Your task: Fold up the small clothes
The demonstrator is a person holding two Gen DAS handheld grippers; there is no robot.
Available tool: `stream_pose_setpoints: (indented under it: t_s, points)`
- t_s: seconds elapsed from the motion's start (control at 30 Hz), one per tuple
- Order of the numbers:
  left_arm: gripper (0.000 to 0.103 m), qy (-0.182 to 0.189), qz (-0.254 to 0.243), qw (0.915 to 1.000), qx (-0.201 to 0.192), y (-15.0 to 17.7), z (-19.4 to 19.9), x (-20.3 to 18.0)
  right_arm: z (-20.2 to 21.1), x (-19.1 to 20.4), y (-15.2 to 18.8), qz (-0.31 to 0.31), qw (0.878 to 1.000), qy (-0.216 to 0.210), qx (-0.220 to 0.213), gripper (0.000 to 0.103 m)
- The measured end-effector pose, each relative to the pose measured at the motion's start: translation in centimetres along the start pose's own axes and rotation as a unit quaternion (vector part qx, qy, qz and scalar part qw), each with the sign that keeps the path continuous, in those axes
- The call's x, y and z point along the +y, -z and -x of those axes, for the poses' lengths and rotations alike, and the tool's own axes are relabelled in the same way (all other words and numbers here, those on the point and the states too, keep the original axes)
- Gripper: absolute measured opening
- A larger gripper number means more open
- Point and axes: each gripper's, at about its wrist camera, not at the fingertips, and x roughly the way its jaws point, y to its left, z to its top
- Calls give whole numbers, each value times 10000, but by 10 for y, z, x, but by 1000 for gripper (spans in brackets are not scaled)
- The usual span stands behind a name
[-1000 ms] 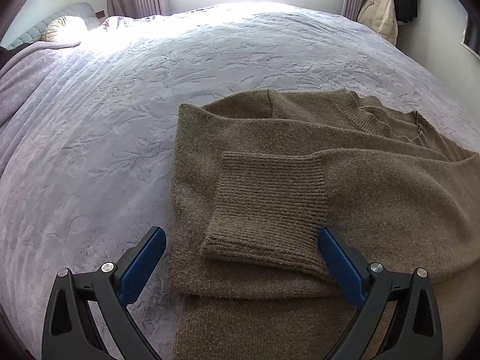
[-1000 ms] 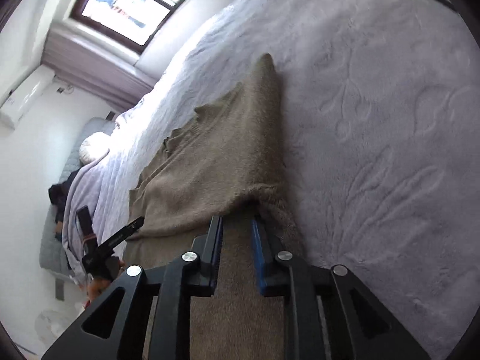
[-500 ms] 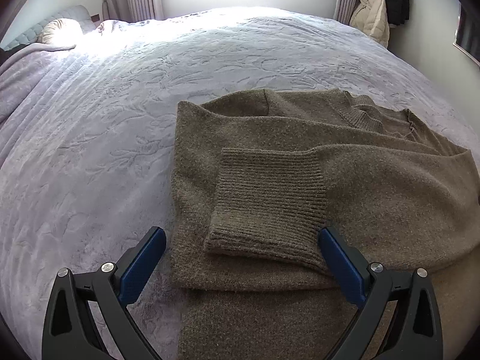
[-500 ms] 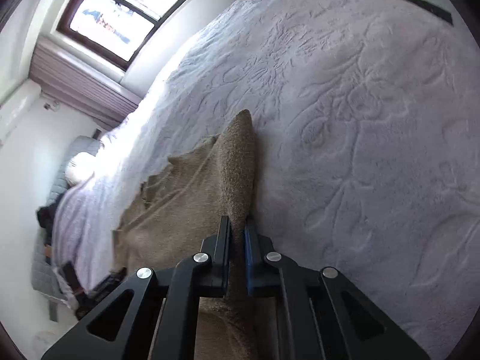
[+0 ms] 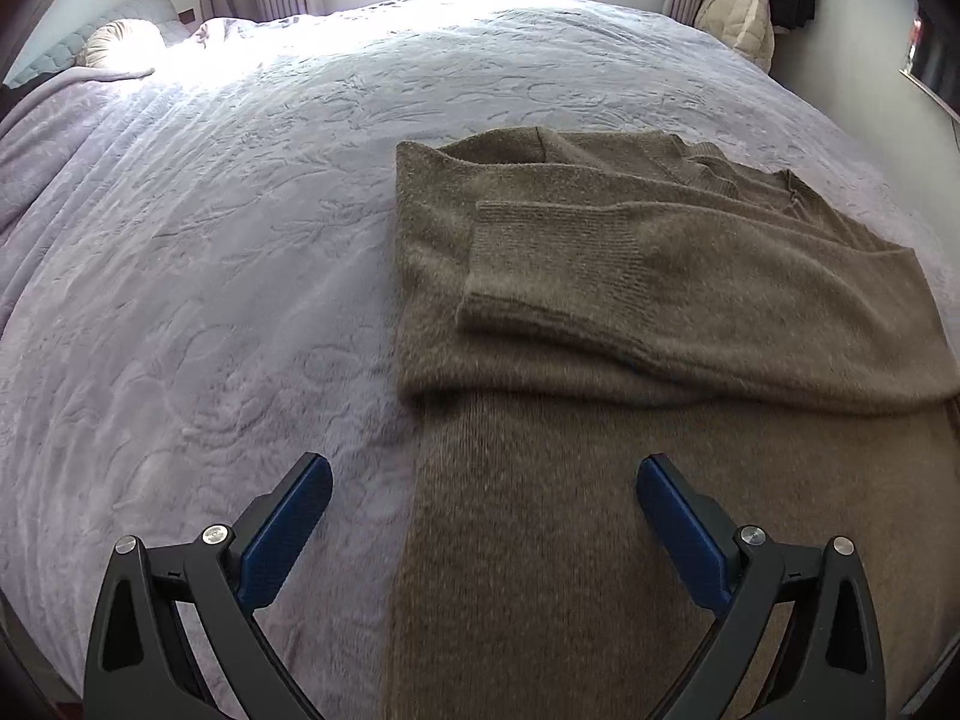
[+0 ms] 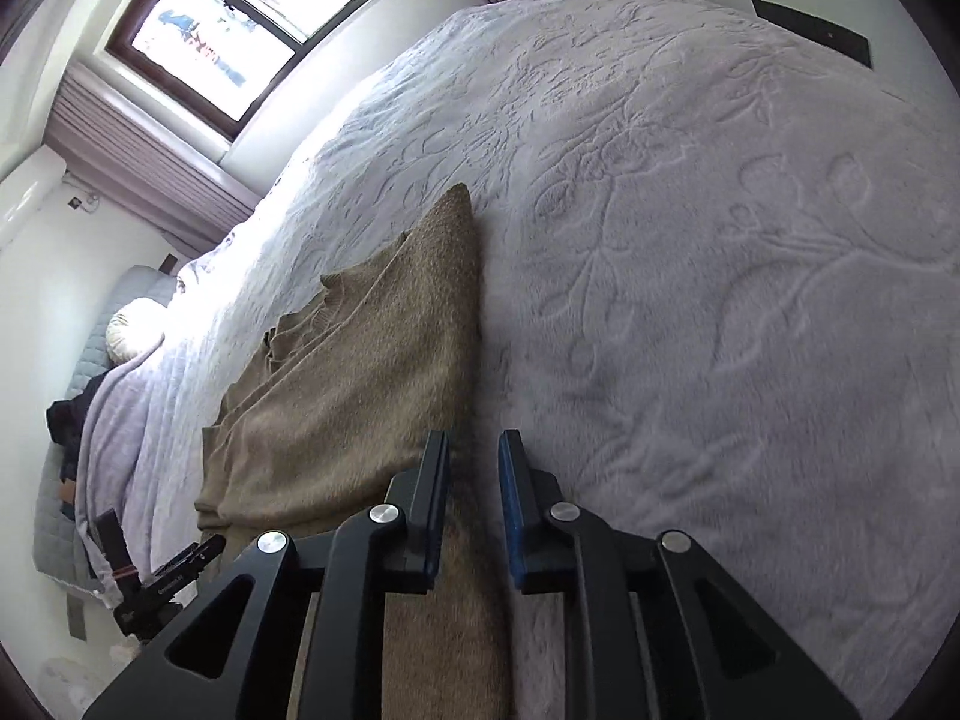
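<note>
sweater flat on bed, sleeves folded in | left gripper jaws spread wide over lower body, holding nothing | right gripper jaws slightly parted at sweater's side edge, gripping nothing | step: sleeves done, likely | next: pinch hem, fold toward collar

Each hand-held gripper — black frame w/ cutouts, silver screws, blue finger pads.
</note>
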Motion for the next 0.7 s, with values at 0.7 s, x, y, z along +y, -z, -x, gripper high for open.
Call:
stream_pose_setpoints:
  t_s: [0.7]
  points:
    - [102,-51,-294,9994,200,86,59,-17,40,54,131,1133,9930,227,222,20]
